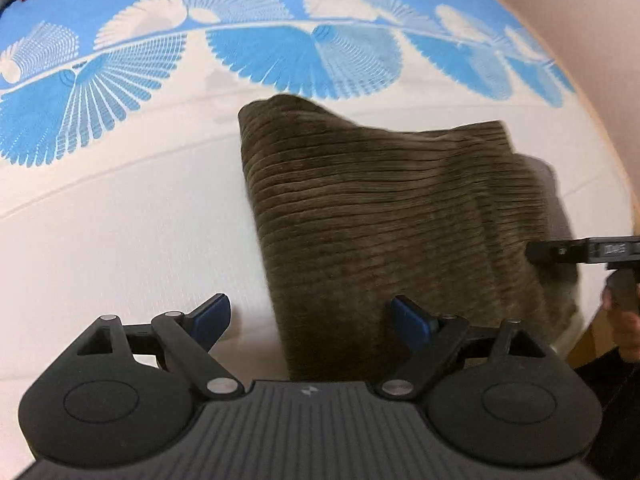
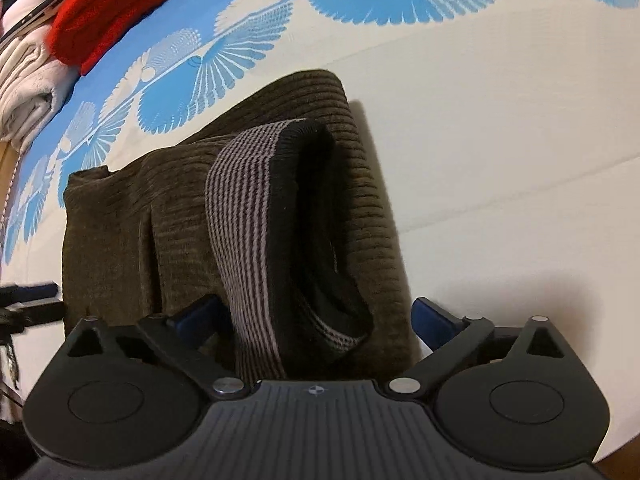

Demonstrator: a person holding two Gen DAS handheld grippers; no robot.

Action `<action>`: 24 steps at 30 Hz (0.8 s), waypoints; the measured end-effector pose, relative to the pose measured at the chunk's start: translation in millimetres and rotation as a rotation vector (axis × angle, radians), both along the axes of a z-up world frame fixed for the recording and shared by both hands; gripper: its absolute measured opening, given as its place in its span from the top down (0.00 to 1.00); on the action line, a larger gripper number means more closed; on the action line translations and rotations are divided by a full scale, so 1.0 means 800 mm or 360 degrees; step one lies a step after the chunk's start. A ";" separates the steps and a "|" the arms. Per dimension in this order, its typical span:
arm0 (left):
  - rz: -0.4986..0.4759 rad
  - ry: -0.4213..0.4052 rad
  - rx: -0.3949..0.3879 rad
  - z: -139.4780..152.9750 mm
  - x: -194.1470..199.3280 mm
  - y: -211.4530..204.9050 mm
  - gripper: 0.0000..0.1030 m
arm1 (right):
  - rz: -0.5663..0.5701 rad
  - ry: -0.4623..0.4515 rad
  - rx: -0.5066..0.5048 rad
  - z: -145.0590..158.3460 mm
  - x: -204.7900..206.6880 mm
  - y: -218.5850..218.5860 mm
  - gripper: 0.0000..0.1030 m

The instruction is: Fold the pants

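The brown corduroy pants lie folded into a compact stack on the white and blue bed cover. My left gripper is open, its fingers wide apart over the stack's near left edge, holding nothing. In the right wrist view the pants show their striped grey and black waistband facing me. My right gripper is open, its fingers either side of the waistband end. The right gripper also shows at the right edge of the left wrist view.
A red garment and folded pale clothes lie at the far left of the bed. The blue fan-patterned band runs across the far side. The bed's edge and floor are at the right in the left wrist view.
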State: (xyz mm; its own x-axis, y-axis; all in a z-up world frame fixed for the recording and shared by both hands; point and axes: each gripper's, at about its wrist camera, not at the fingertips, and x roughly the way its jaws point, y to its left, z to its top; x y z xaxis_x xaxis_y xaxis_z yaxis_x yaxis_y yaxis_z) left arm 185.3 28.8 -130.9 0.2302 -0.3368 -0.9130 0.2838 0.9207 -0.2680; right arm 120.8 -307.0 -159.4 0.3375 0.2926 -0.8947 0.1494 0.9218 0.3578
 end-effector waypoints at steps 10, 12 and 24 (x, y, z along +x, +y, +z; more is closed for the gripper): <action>0.0196 0.0169 -0.0270 -0.027 0.052 0.014 0.57 | -0.0011 -0.0070 0.0011 0.014 0.012 0.011 0.32; 0.0189 0.0107 -0.0297 -0.009 0.056 0.018 0.68 | -0.0032 -0.0112 0.0014 0.025 0.011 0.012 0.39; 0.0584 -0.0554 -0.0199 0.067 0.095 0.100 0.50 | 0.0122 -0.0779 0.0027 0.088 0.084 0.084 0.41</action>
State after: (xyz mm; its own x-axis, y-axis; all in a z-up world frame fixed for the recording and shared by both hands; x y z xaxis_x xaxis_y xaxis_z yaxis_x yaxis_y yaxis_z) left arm 261.1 109.1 -76.9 0.6363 -0.2787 -0.7193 0.0404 0.9432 -0.3297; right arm 187.8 -240.1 -89.2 0.6940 0.3463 -0.6312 -0.1079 0.9168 0.3844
